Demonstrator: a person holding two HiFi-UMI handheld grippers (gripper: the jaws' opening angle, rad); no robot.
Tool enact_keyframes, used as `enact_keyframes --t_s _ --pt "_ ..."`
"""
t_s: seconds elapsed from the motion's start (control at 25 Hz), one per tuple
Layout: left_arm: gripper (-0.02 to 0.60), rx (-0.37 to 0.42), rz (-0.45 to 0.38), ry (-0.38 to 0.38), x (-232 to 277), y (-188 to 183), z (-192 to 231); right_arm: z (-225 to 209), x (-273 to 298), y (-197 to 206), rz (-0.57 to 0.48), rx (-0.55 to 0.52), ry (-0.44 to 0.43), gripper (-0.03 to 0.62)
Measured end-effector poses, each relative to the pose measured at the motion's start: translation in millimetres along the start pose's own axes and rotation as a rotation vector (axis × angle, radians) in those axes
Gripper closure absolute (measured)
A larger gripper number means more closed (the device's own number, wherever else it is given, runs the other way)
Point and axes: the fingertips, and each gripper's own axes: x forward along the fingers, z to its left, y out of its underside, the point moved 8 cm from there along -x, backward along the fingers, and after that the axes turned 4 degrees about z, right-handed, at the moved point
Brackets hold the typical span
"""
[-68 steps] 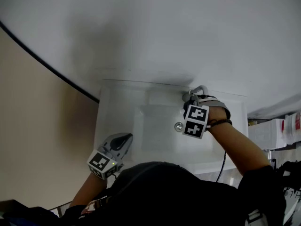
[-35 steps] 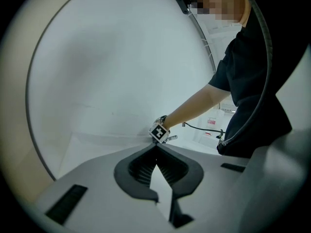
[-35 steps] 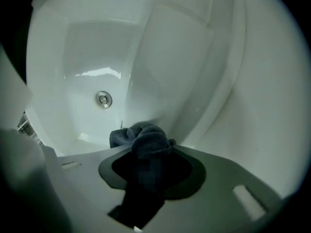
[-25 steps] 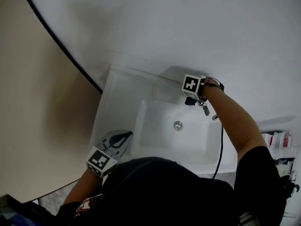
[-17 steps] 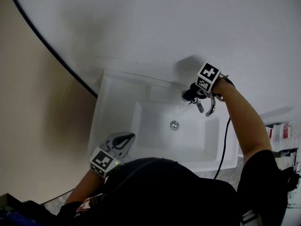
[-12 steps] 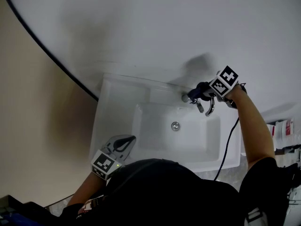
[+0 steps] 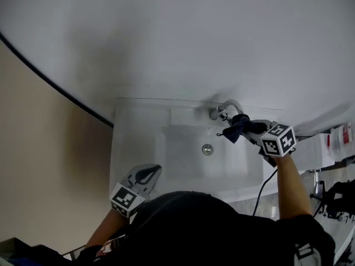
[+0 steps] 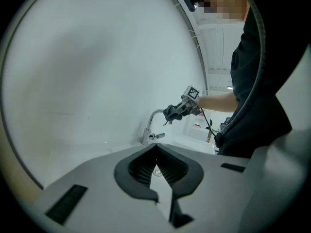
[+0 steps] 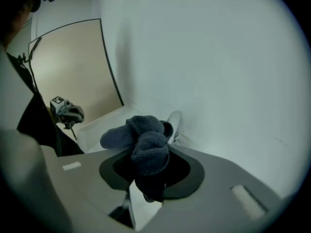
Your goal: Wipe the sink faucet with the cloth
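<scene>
The head camera is looking steeply down on the sink (image 7: 126,143). The close-set cameras riding the left tongs (image 8: 156,168) and right tongs (image 9: 146,165) are facing each other across it. All three are sharing the faucet (image 7: 227,105).

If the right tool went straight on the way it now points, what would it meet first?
Probably the faucet, just beyond the cloth held in the right tool, whose jaws have just been closing; depth unclear.

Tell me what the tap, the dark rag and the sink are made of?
The tap looks like polished metal, probably chrome: it is silvery with bright glints. The rag looks like soft terry or knitted fabric, dark blue-grey: it is fuzzy and bunches in folds. The sink looks like glazed white ceramic, smooth and faintly glossy, though it could be enamel or plastic.
</scene>
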Motion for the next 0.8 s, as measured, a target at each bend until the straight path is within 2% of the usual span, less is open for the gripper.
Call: enact_keyframes --t_s 0.08,0.2,0.32,0.4,0.48,0.56,0.72,0.8 --pt "0.581 0.011 0.013 -0.002 0 -5 -4 6 11 28 0.032 0.008 -0.027 0.484" --pt "0.581 0.012 0.040 -0.014 0 -8 -7 0 36 76 0.050 0.083 -0.057 0.485" --pt "0.581 0.011 0.070 -0.020 3 -12 -11 -34 56 125 0.077 0.174 0.021 0.485" --pt "0.581 0.011 0.089 -0.028 7 -15 -13 -66 71 145 0.028 0.279 0.056 0.485" --pt "0.581 0.010 0.103 -0.035 10 -17 -15 -85 94 143 -0.052 0.323 0.043 0.485" --pt "0.581 0.015 0.112 -0.038 13 -19 -18 -89 116 125 -0.113 0.300 0.006 0.485" --pt "0.581 0.037 0.142 -0.042 18 -24 -28 -73 132 95 -0.126 0.239 -0.112 0.496" --pt "0.581 0.037 0.147 -0.051 21 -23 -27 -77 131 94 -0.120 0.203 -0.137 0.496"
